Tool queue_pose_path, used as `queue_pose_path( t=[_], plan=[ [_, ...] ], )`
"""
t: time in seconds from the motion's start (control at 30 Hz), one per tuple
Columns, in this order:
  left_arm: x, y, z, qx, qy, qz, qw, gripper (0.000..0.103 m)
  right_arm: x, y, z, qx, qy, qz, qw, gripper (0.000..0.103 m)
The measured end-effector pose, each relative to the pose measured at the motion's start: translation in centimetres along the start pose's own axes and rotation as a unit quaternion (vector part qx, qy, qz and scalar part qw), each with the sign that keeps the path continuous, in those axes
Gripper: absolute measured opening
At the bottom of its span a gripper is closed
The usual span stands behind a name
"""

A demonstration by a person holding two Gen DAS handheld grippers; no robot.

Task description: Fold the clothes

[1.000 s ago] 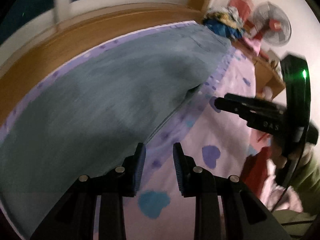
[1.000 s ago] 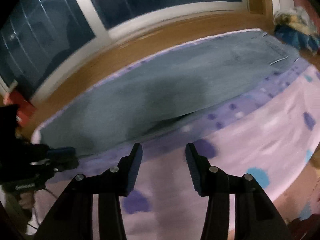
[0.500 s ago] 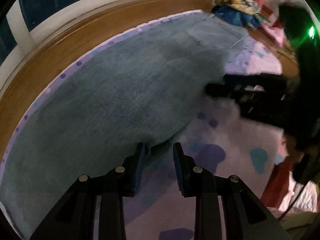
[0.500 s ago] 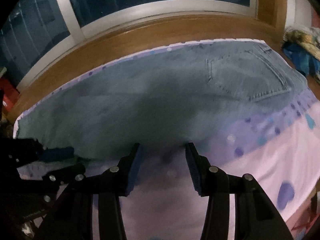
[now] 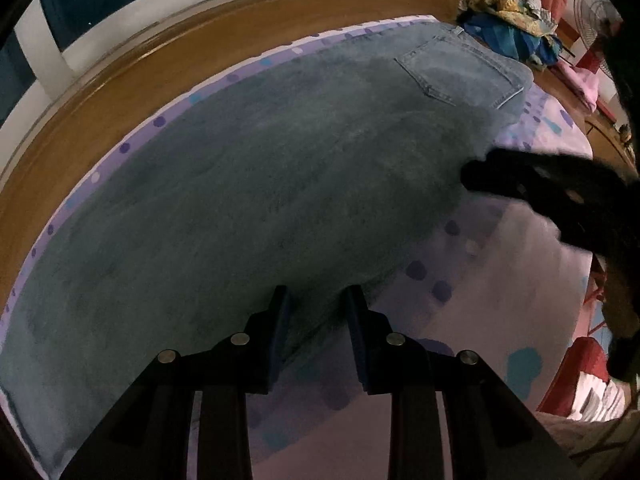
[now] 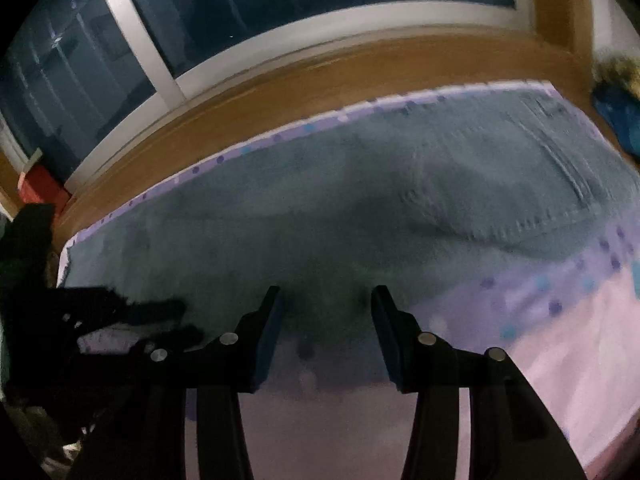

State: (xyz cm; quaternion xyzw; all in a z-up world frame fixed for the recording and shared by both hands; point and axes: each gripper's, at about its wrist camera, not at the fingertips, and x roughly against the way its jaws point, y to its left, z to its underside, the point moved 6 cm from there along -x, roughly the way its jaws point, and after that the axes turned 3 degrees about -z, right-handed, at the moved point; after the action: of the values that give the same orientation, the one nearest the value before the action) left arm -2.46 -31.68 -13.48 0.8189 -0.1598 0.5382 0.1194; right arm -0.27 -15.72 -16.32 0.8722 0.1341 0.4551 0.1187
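Note:
A pair of blue jeans (image 5: 256, 184) lies flat and lengthwise on a bed, back pocket (image 5: 460, 72) toward the far right. My left gripper (image 5: 316, 300) is open, its fingertips over the near edge of the denim with nothing clamped. In the right wrist view the same jeans (image 6: 360, 208) fill the middle, and my right gripper (image 6: 326, 300) is open over their near edge. The right gripper also shows as a dark blurred shape (image 5: 540, 188) at the right of the left wrist view. The left gripper appears at the far left (image 6: 132, 320) of the right wrist view.
The bed sheet (image 5: 500, 280) is pink and lilac with purple and blue dots. A wooden ledge (image 5: 120, 80) and a dark window (image 6: 280, 12) run behind the bed. A heap of colourful clothes (image 5: 508, 16) lies beyond the jeans' waist, and a fan (image 5: 596, 4) stands at the far right.
Both grippers have moved forward from the sheet to the near edge of the jeans. Both have stayed open.

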Motion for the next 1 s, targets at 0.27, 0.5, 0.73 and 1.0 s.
queue_pose_path(
  t=[0.27,0.5,0.73,1.0],
  plan=[
    [0.4,0.3,0.5,-0.019,0.005,0.023,0.9995,0.028,-1.4,0.3,3.1,0.006,0.034,0.025,0.999,0.046],
    [1.3,0.3,0.9,-0.038,0.001,0.039,0.9985,0.028,-1.9,0.6,1.4,-0.008,0.003,0.041,0.999,0.046],
    [2.5,0.0,0.4,-0.052,-0.019,0.062,0.9965,0.028,-2.0,0.8,-0.5,-0.032,-0.014,0.034,0.999,0.046],
    [1.7,0.2,-2.2,-0.066,-0.038,0.068,0.9948,0.028,-2.5,0.2,-2.1,-0.073,-0.007,0.012,0.997,0.046]
  ],
)
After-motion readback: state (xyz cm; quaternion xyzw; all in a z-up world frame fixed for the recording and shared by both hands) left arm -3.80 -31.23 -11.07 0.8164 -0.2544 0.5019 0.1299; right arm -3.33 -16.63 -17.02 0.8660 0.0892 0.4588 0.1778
